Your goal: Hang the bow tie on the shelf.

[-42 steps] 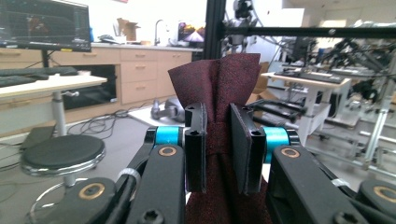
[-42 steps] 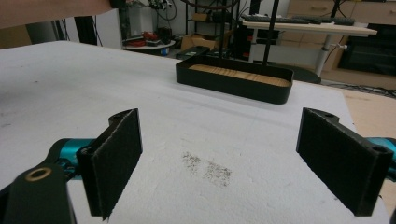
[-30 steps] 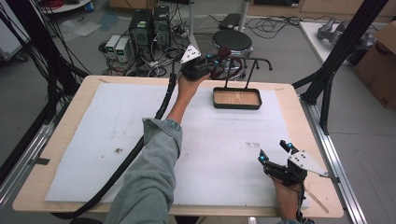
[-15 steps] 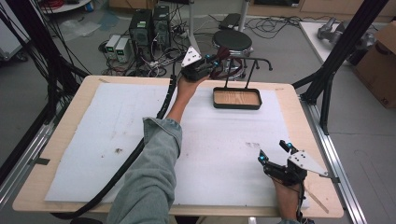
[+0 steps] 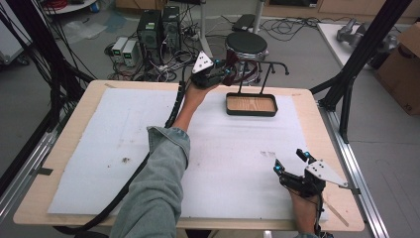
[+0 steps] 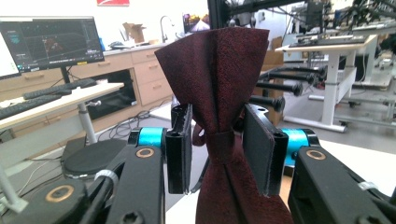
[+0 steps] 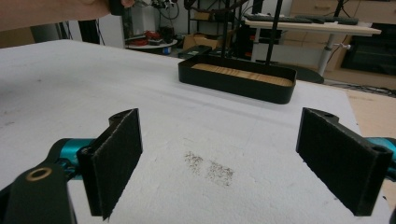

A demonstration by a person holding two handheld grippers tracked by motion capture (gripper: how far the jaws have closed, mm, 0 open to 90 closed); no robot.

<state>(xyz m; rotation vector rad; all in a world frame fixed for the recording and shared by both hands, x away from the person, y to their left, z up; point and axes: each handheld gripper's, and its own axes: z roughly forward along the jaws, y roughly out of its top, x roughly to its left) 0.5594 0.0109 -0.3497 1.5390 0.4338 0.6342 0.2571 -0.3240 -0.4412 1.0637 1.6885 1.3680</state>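
Observation:
A dark red tie (image 6: 219, 93) hangs from a black rod rack (image 5: 270, 67) that rises from a black tray with a wooden floor (image 5: 250, 113) at the table's far side. My left gripper (image 5: 229, 73) is raised at the rack. Its jaws have just been opening and stand on either side of the tie's knot (image 6: 220, 142), with gaps between the pads (image 6: 180, 149) and the knot. My right gripper (image 5: 290, 161) rests low near the front right corner, open, with bare white mat between its pads (image 7: 114, 158).
A white foam mat (image 5: 99, 148) covers most of the wooden table (image 5: 64, 124). Dark specks (image 7: 210, 168) mark the mat ahead of the right gripper. The left gripper's thick cable (image 5: 148, 163) trails across the mat to the front edge. A round black stool (image 5: 246, 43) stands behind the table.
Both hands have kept their places. At the rack the left gripper's jaws look slightly wider apart than before.

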